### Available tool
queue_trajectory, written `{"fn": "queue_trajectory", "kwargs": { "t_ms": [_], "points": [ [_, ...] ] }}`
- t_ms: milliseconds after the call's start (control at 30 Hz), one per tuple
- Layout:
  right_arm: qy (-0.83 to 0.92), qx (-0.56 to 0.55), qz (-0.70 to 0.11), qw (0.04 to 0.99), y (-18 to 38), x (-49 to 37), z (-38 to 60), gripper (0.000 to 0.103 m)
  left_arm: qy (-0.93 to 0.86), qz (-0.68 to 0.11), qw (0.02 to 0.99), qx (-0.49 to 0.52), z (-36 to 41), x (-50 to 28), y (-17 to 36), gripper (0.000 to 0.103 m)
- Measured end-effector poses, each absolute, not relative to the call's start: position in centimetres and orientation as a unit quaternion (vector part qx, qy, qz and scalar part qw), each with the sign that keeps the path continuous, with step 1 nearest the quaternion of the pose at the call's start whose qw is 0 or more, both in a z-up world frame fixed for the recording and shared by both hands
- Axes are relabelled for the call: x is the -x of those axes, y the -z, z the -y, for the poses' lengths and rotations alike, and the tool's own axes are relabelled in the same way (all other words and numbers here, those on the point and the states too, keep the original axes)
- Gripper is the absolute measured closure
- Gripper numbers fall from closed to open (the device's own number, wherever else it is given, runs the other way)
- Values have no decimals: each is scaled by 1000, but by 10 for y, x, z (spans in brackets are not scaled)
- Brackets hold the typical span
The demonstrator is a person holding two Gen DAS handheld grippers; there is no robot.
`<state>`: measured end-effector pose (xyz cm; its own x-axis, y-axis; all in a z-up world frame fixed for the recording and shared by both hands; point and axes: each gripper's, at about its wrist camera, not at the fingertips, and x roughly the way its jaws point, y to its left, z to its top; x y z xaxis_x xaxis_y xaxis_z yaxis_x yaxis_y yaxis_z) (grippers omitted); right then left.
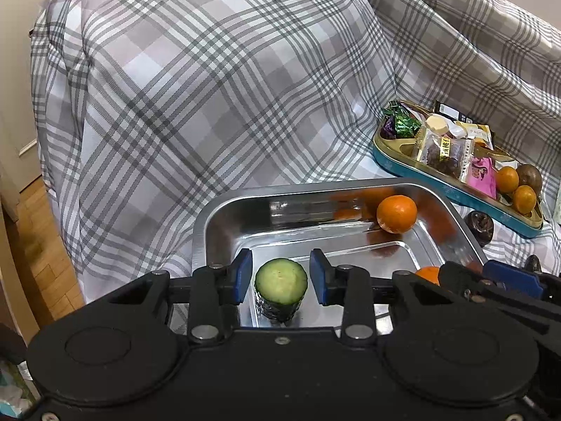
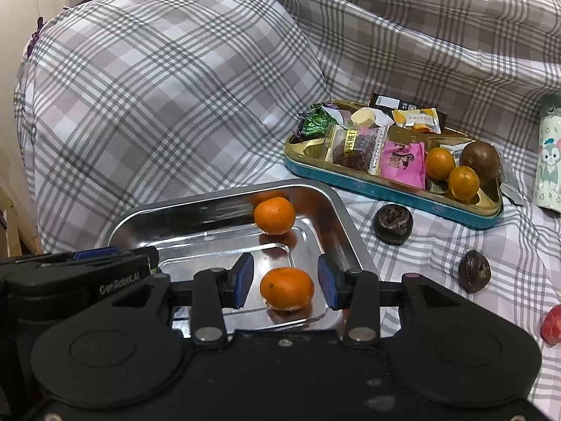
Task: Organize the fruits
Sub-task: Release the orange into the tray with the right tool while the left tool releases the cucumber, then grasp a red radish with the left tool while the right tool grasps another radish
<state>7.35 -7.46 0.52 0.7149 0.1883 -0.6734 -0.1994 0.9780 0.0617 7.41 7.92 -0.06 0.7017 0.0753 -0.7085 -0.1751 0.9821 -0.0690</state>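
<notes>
The left gripper (image 1: 280, 275) hangs over the near left part of a steel tray (image 1: 210, 217) that sits on a bed covered in a grey checked sheet (image 1: 210, 87). A short cucumber piece (image 1: 280, 287) stands upright on the tray floor between its blue fingers (image 1: 243, 273); a gap shows on both sides, so the fingers are released and not pressing on it.

The right gripper (image 2: 285, 279) is over the near right part of the same tray (image 2: 140, 210). A mandarin (image 2: 286, 289) lies on the tray floor between its blue fingers (image 2: 243, 277), with space on either side, so these fingers are also released and grasp nothing. From the left wrist view only a sliver of this mandarin (image 1: 427, 274) shows beside the right gripper's body.

A second mandarin (image 2: 274, 215) rests against the tray's far wall, near its far right corner.

Beyond the tray's right edge, a teal tin with a gold liner (image 2: 385, 193) lies on the sheet. It holds wrapped sweets and snack packets, two small oranges (image 2: 440, 163) and a brown round fruit (image 2: 480, 158) at its right end. Two dark wrinkled fruits (image 2: 392, 224) lie on the sheet between tray and tin, well apart from each other. A red fruit (image 2: 552, 326) shows at the right edge of the right wrist view, and a patterned cup (image 2: 548, 154) stands past the tin.
</notes>
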Motion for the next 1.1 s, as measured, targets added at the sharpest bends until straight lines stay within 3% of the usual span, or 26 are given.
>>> {"fn": "queue_trajectory", "kwargs": {
  "t_ms": [633, 1100],
  "points": [
    [-92, -23, -349, 932, -9, -54, 102, 60, 2, -337, 941, -5, -51, -57, -7, 59],
    [0, -48, -323, 945, -4, -5, 194, 60, 173, -278, 937, -120, 6, -18, -8, 58]
  ]
}}
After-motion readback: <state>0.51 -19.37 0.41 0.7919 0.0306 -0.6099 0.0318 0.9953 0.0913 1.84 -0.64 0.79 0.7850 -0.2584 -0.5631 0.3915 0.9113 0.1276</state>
